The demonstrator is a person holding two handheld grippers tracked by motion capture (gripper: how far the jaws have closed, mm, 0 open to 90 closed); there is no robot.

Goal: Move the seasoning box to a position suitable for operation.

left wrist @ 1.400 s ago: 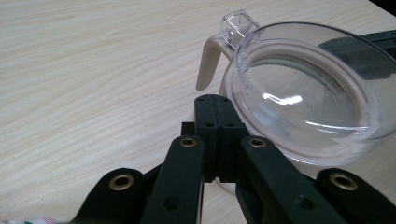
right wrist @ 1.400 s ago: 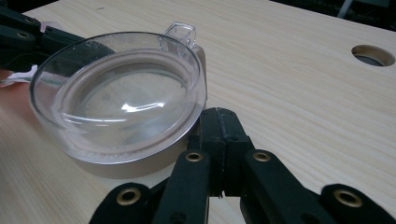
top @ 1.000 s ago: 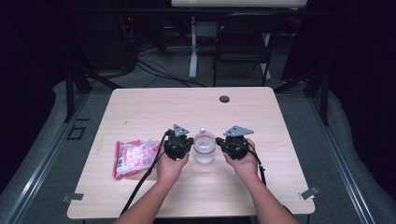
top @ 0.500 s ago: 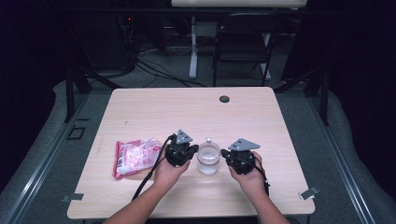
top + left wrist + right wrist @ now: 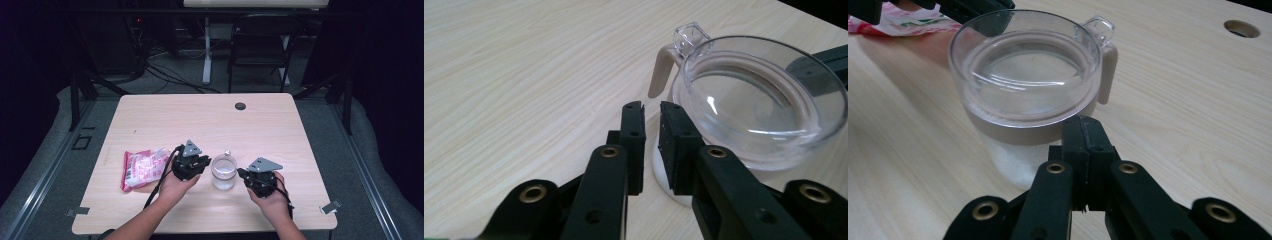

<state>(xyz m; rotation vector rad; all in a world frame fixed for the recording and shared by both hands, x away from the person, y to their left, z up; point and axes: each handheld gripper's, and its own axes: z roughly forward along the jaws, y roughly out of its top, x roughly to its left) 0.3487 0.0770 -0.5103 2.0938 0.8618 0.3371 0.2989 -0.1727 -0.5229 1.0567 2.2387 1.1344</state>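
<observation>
A clear plastic container point(image 5: 223, 171) with a clear lid and a beige side hinge stands on the wooden table point(image 5: 200, 125). In the left gripper view the container point(image 5: 764, 95) sits just right of my left gripper point(image 5: 651, 112). Its jaws have just been opening and stand a narrow gap apart with nothing between them. My right gripper point(image 5: 1083, 127) is shut and empty, its tips just short of the container's point(image 5: 1028, 75) beige rim. In the high view the left gripper point(image 5: 202, 162) and the right gripper point(image 5: 242, 174) flank the container.
A pink snack packet point(image 5: 141, 167) lies on the table left of my left hand, and shows again point(image 5: 903, 22) beyond the container. A round cable hole point(image 5: 240, 106) sits near the far edge. A chair point(image 5: 262, 50) and a desk leg stand behind the table.
My right hand has drawn back to the right and toward the near edge, off the container. The container and the left hand have shifted slightly nearer too.
</observation>
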